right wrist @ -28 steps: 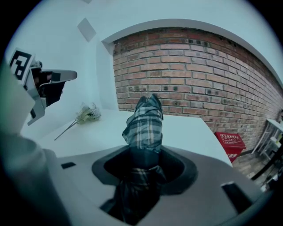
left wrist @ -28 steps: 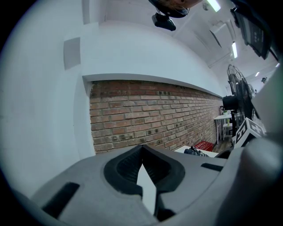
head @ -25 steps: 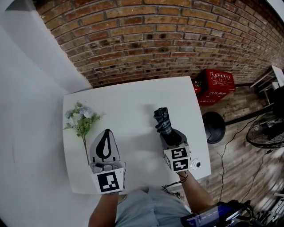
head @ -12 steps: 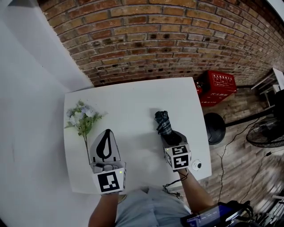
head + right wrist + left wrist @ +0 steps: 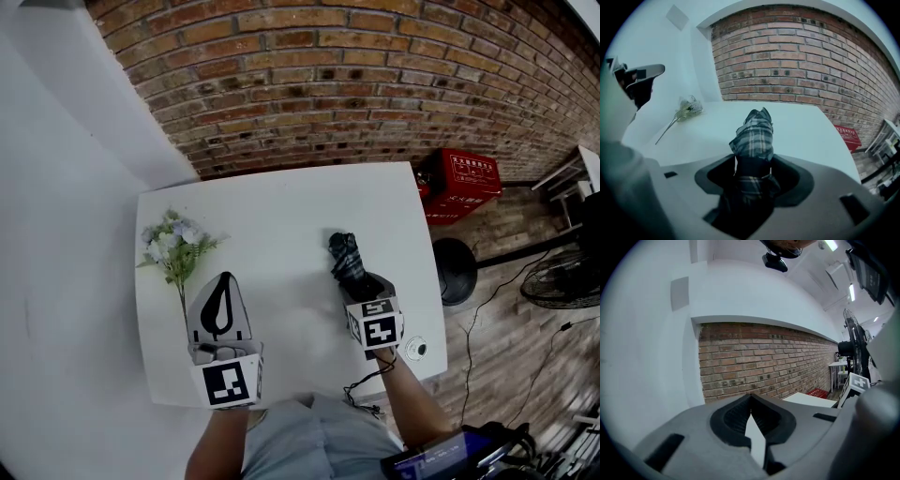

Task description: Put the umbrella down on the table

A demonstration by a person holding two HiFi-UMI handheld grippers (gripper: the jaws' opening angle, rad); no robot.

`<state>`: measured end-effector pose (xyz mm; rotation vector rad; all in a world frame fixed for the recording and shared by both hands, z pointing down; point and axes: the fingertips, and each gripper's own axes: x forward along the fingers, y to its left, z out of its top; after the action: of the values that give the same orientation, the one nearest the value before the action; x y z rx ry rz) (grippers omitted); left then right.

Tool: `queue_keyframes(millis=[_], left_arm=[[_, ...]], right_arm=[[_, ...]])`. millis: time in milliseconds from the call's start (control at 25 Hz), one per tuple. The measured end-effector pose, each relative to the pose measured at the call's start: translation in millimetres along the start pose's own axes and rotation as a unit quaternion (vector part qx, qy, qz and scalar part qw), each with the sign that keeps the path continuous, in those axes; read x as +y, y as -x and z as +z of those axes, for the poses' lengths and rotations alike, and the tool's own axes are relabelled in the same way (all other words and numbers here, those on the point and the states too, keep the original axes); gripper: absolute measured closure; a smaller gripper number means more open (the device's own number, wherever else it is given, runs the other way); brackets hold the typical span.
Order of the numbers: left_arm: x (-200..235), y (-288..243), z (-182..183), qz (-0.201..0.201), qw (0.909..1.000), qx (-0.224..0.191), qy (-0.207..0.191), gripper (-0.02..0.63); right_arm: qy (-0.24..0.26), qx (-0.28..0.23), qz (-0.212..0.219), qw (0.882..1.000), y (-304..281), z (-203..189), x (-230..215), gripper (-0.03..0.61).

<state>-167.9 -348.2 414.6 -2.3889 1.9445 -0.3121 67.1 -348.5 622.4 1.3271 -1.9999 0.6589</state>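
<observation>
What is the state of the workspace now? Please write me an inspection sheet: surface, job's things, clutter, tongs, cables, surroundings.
Surface: white rectangular table, smooth top.
Job's things: dark plaid folded fabric umbrella, between the right tongs over the table; contact with the table is not clear.
Clutter: bunch of pale flowers on a green stem at the table's left; small round white object at its near right corner.
Tongs: left tongs shut, empty. Right tongs have just been opening; thin gaps show beside the umbrella.
Cables: thin black cable hanging under the right tongs; black cable on the floor.
Surroundings: red brick wall, red box, black floor fan, wooden floor.
</observation>
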Motion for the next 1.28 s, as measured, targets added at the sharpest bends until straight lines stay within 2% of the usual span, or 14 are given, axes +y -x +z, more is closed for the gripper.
queue_keyframes(millis=[120, 320, 480, 680, 920, 1040, 1160, 1280], left_arm=[[-0.1, 3.1, 1.7, -0.001, 1.0, -0.001, 0.0, 0.609], [-1.3, 11.6, 7.5, -0.003, 1.0, -0.005, 0.001, 0.609], [-1.5, 19.5, 22.6, 0.001, 0.9998, -0.02, 0.005, 0.609], [-5.7, 34.5, 47.1, 0.012, 0.9993, -0.035, 0.008, 0.609], [-11.9, 52.5, 78.9, 0.02, 0.9979, -0.061, 0.004, 0.609], [-12.5, 61.5, 98.9, 0.025, 0.9963, -0.082, -0.004, 0.609], [-10.2, 70.1, 115.0, 0.033, 0.9944, -0.1, -0.008, 0.609], [-7.7, 78.3, 124.8, 0.043, 0.9928, -0.111, -0.009, 0.609]], right_arm=[[-0.008, -0.007, 0.01, 1.0, 4.5, 3.5, -0.9, 0.29], [-0.002, -0.035, 0.013, 0.999, 20.8, 20.3, -0.3, 0.285], [0.002, -0.085, 0.017, 0.996, 48.6, 45.3, 5.8, 0.29], [0.013, -0.175, 0.029, 0.984, 100.8, 88.7, 16.5, 0.336], [0.051, -0.27, 0.022, 0.961, 165.6, 125.7, 31.8, 0.387], [0.056, -0.304, 0.023, 0.951, 190.4, 135.1, 39.8, 0.441], [0.067, -0.332, 0.021, 0.941, 211.8, 144.4, 47.8, 0.544], [0.081, -0.348, 0.022, 0.934, 226.3, 150.7, 55.1, 0.572]])
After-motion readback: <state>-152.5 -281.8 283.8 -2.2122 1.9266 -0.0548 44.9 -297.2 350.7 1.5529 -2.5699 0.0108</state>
